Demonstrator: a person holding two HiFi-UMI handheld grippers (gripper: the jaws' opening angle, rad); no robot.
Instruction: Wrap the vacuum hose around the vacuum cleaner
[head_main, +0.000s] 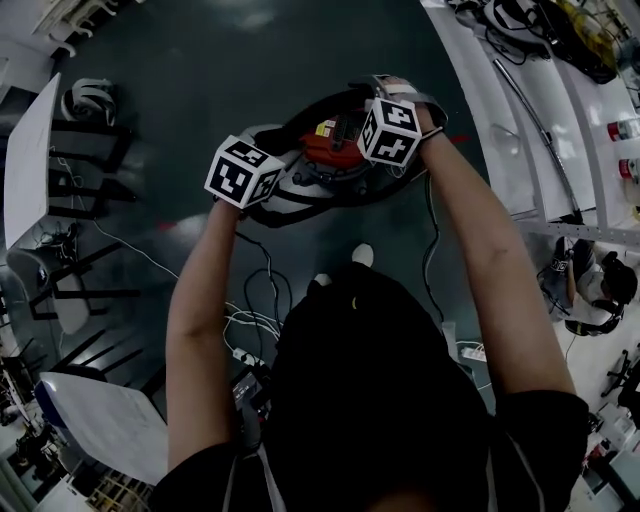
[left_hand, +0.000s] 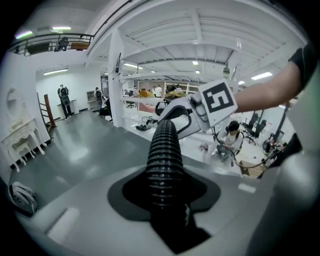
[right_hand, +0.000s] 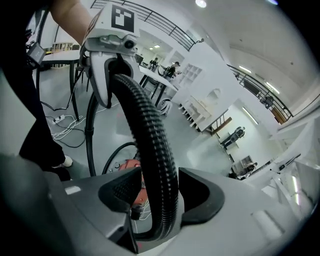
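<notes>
Head view: the red-topped vacuum cleaner sits on the floor just ahead of the person's feet, with the black hose looped about its base.

Left gripper view: the left hand-held gripper is clamped on the ribbed hose.

Right gripper view: the right hand-held gripper stands open — the hose runs between its pads, unpinched.

The hose looks light and springy and will likely uncoil — best taken on the ribs, close to the cleaner.

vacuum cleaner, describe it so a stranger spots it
Start at the dark floor beyond the person's white shoes. The vacuum cleaner sits there. Its red body, a black ribbed hose curving round it, sets it apart from the white cables.
</notes>
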